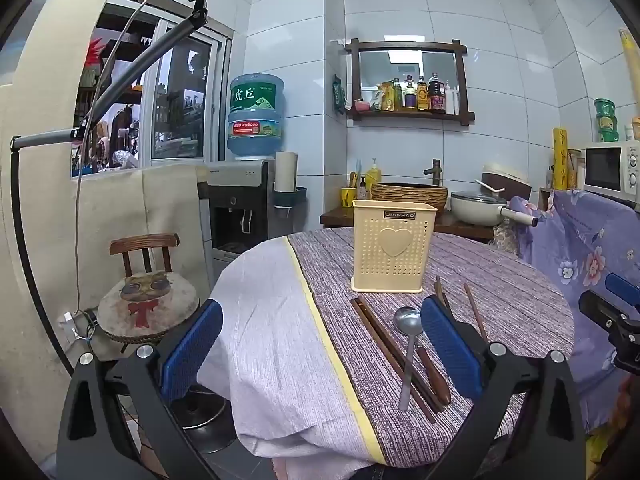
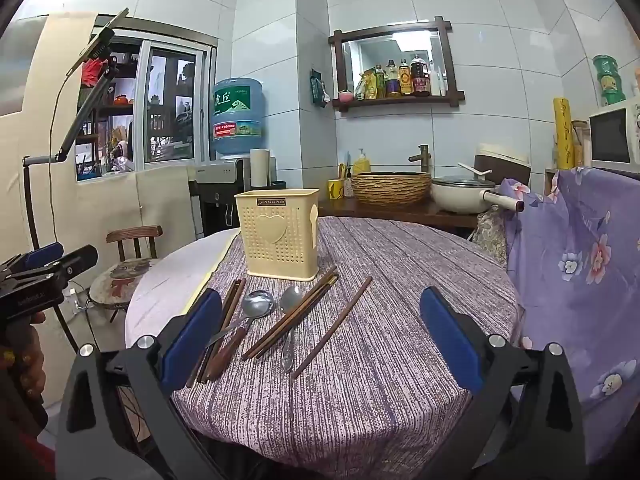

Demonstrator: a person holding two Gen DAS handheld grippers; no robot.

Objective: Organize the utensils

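Both the left gripper and the right gripper are hovering with blue-padded fingers spread wide and holding nothing, so the sorting appears not yet begun. The cream perforated plastic holder, heart-embossed and boxy, is standing upright on the ribbed purple tablecloth. Just in front of it, slender wooden chopsticks, a wood-handled spoon and a polished all-metal spoon are lying loose, all apparently awaiting transfer.

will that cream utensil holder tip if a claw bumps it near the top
Probably. The utensil holder looks like thin perforated plastic and seems empty, so likely light. It stands tall on a narrow base atop soft tablecloth, so a high push may tip it; a low one may slide it.
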